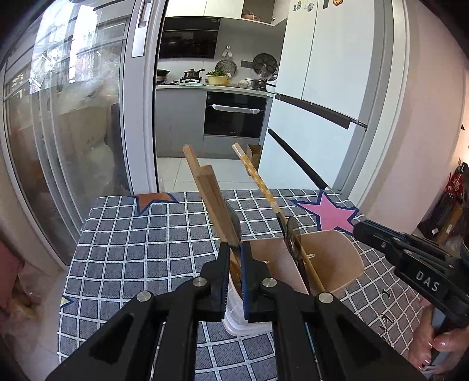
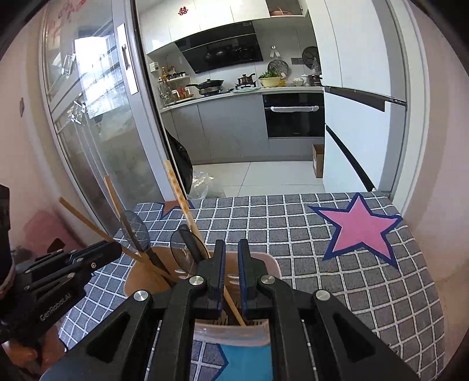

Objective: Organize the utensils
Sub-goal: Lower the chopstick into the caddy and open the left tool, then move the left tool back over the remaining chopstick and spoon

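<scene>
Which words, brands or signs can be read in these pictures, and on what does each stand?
"DAS": white letters on the right gripper, seen from the left wrist.
"GenRobot.AI": on the left gripper, seen from the right wrist.
Red double-happiness sign: on a white upper cabinet.
Red writing on the glass door: too blurred to read.
Fridge magnets: too small.

Left wrist view close above the utensil holder (image 1: 307, 260), facing the kitchen over the checked surface (image 1: 140, 243), right wrist view likewise, just to its right, both sharing holder (image 2: 146, 278), pink star (image 2: 360, 228), oven (image 2: 293, 117).
</scene>
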